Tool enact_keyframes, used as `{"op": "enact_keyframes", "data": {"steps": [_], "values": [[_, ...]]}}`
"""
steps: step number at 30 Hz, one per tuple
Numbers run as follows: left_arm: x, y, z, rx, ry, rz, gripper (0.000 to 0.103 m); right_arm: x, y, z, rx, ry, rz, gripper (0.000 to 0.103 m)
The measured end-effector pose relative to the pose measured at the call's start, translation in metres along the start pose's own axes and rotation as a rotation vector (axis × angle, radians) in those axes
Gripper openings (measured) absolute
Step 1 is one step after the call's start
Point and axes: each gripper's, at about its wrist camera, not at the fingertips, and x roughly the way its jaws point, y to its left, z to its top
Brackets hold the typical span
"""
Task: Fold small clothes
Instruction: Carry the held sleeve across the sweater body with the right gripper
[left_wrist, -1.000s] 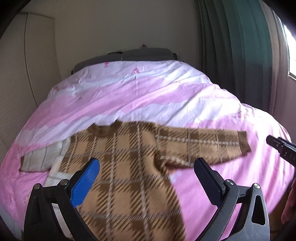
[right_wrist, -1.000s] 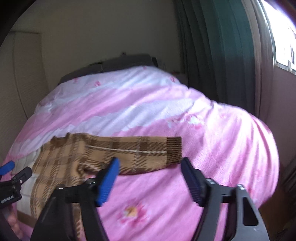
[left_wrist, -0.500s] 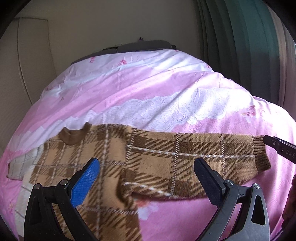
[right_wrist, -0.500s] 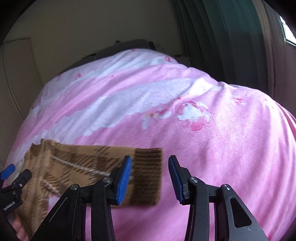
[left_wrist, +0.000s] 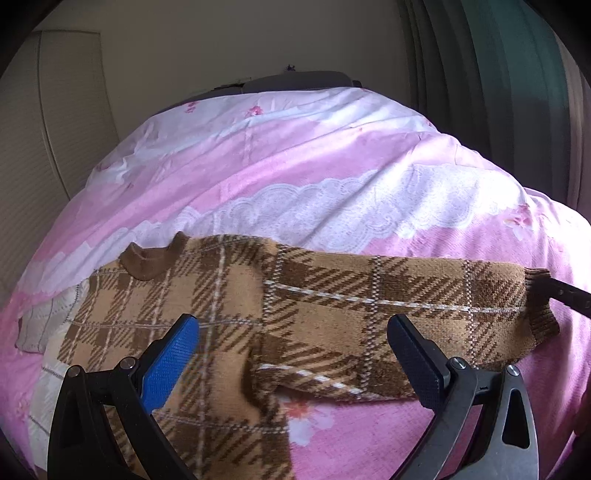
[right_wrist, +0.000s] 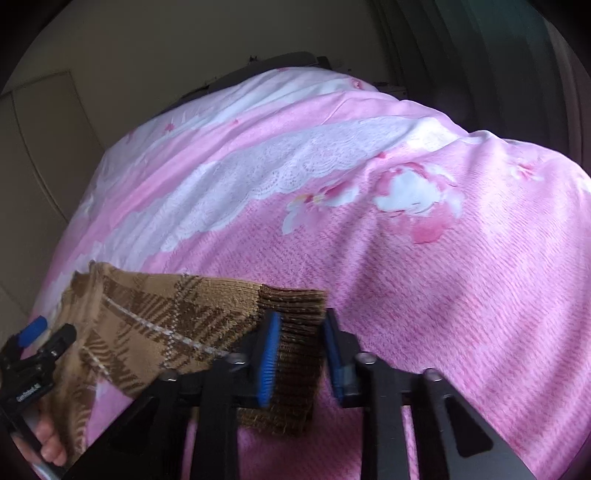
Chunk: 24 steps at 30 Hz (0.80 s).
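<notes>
A small brown plaid sweater (left_wrist: 229, 325) lies flat on a pink blanket (left_wrist: 332, 166) that covers the bed. One sleeve (left_wrist: 406, 306) sticks straight out to the side. The right gripper (right_wrist: 301, 350) has just been closing, and now its jaws pinch the dark ribbed cuff (right_wrist: 295, 332) at the end of that sleeve. The left gripper (left_wrist: 291, 362) hangs over the place where the sleeve joins the body, with its jaws wide apart and nothing between them. A pale checked cloth (left_wrist: 44, 325) peeks out from under the sweater on the far side.

This looks like the start of folding the sleeve in. Next, the right gripper likely needs to lift the cuff and carry it across onto the chest. The knit is soft and floppy, so it may sag or bunch up.
</notes>
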Motion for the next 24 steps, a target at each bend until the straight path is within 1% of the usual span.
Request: {"op": "enact_keyframes", "data": {"steps": [2,3,7,9,13,15,19,24], "values": [[-0.005,0.008,0.002,-0.005,-0.005,0.000,0.103,-0.009,0.001,0.000,0.016,-0.008,0.037,0.009],[-0.010,0.014,0.003,-0.008,-0.013,0.002,0.103,-0.012,0.003,-0.001,0.008,-0.009,0.039,0.008],[-0.028,0.040,0.006,-0.024,-0.043,0.021,0.103,-0.032,0.034,0.004,-0.044,-0.029,0.005,0.008],[-0.035,0.057,0.007,-0.042,-0.049,0.031,0.103,-0.045,0.059,0.011,-0.077,-0.044,-0.005,0.007],[-0.049,0.103,0.010,-0.100,-0.053,0.058,0.103,-0.062,0.113,0.022,-0.120,-0.059,-0.012,0.007],[-0.055,0.132,0.009,-0.133,-0.053,0.072,0.103,-0.066,0.147,0.027,-0.143,-0.061,-0.003,0.007],[-0.065,0.190,0.008,-0.182,-0.058,0.111,0.103,-0.065,0.214,0.034,-0.184,-0.058,0.035,0.007],[-0.076,0.277,-0.003,-0.264,-0.066,0.172,0.103,-0.050,0.308,0.033,-0.248,-0.047,0.097,0.007]]}}
